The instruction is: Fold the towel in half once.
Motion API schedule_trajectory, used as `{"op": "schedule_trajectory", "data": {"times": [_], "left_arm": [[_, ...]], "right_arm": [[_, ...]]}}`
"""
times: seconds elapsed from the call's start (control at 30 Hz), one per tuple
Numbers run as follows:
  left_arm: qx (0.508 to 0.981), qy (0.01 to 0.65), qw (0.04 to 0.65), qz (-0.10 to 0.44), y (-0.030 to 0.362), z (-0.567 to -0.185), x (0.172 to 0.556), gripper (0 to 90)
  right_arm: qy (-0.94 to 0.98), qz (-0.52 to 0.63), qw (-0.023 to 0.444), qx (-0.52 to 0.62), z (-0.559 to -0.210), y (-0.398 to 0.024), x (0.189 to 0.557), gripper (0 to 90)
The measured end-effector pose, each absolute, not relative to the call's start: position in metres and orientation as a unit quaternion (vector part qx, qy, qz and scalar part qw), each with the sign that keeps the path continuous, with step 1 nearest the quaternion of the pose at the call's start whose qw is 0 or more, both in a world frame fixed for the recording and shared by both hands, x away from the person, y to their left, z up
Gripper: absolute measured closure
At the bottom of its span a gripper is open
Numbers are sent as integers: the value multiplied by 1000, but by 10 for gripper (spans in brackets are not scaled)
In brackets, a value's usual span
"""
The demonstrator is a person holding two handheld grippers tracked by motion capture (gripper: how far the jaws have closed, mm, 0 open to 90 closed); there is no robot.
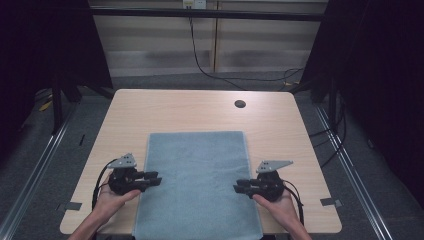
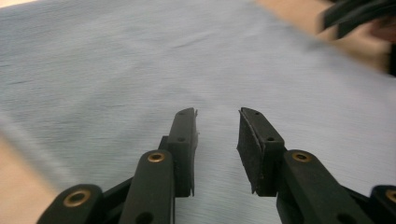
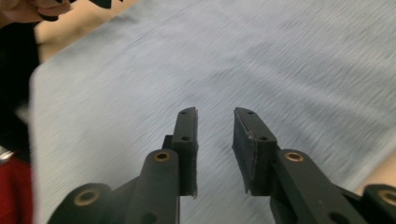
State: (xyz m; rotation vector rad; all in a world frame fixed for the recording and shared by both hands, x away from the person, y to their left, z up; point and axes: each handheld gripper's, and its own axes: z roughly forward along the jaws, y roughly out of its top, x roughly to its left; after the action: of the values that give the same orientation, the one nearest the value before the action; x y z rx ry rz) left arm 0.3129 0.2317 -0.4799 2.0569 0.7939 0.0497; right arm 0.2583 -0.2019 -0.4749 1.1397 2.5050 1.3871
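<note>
A light blue towel [image 1: 195, 180] lies flat on the wooden table [image 1: 200, 107], reaching from the middle down to the front edge. My left gripper [image 1: 159, 178] sits at the towel's left edge and points right, over the cloth. My right gripper [image 1: 236, 186] sits at the right edge and points left. In the left gripper view the jaws [image 2: 217, 114] stand apart above the towel [image 2: 140, 60] with nothing between them. The right gripper view shows the same: the jaws [image 3: 215, 112] are apart over the towel [image 3: 280, 56], gripping nothing.
A round cable hole [image 1: 240, 104] sits near the table's far right. Bare wood runs along both sides of the towel and behind it. Black cables trail on the floor beyond the table. Dark curtains stand at both sides.
</note>
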Motion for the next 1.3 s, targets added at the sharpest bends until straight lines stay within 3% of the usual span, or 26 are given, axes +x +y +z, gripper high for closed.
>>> {"op": "schedule_trajectory", "data": {"times": [0.13, 0.33, 0.63, 0.77, 1.3], "left_arm": [[827, 346, 442, 29, 230, -481, 338, 629], [820, 368, 434, 51, 221, -487, 361, 608], [831, 366, 413, 68, 210, -496, 369, 581], [838, 361, 403, 69, 212, -501, 370, 594], [851, 322, 412, 51, 198, -503, 338, 597]], "right_arm": [[809, 441, 54, 386, -475, -197, 287, 618], [809, 427, 50, 402, -486, -190, 324, 573], [799, 427, 68, 417, -494, -177, 357, 530], [808, 415, 82, 410, -508, -177, 353, 537], [821, 410, 51, 393, -505, -206, 312, 594]]}}
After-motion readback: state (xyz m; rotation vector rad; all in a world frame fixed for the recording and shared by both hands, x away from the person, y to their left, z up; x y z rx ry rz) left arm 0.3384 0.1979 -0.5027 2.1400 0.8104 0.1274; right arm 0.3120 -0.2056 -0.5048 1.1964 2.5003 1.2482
